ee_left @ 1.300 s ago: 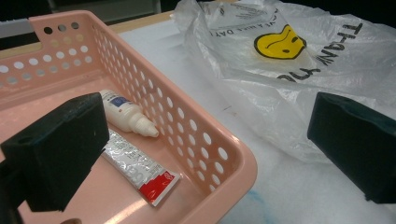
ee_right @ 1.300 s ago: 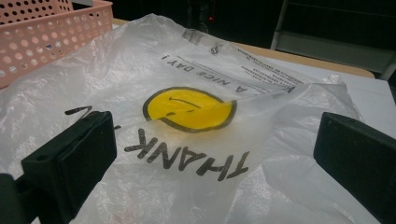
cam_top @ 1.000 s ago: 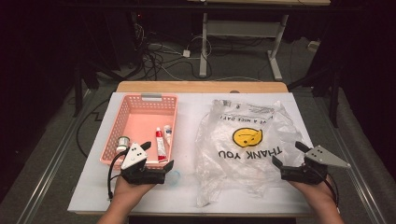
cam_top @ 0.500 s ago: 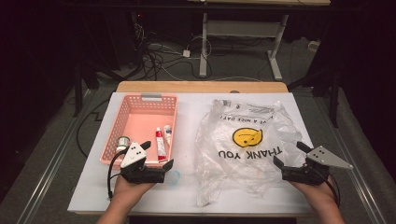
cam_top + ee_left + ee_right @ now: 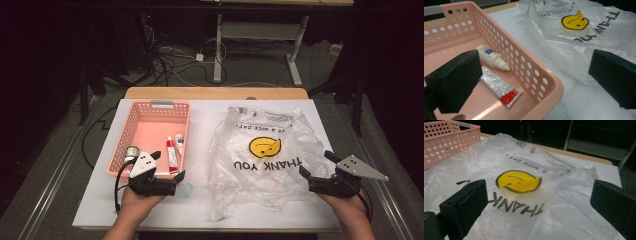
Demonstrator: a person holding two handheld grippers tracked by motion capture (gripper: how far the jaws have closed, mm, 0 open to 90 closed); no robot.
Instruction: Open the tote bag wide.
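Compared with the frame a second earlier, the right gripper (image 5: 319, 164) had drifted slightly outward and toward the near edge, sitting at about 4 o'clock of the clear plastic bag (image 5: 260, 155); the left gripper (image 5: 167, 165) had barely shifted, parked at the near right corner of the pink basket (image 5: 131, 131). Nothing else on the white table (image 5: 200, 115) had moved: bag outline, basket and contents matched the earlier frames. Both grippers stood wide open and empty; the left gripper view showed its jaws straddling the basket's corner wall, one over the basket floor, one over the bag's edge. In that view the small white dropper bottle (image 5: 491, 57) lay on its side against the right wall of the basket, nozzle toward the near corner, with the red-and-silver tube (image 5: 499, 86) just beside it, closer to the camera. In the high view a small round tin (image 5: 132, 151) sat at about 9 o'clock of the tube, near the basket's left wall. The right gripper view showed the bag flat and crumpled, smiley print (image 5: 518, 181) and "THANK YOU" lettering between the jaws, no plastic pinched. Judgement: work looked to be at its start, items unpacked, bag unopened; the small retreat of the right gripper read as repositioning for a grip on the bag's near edge.
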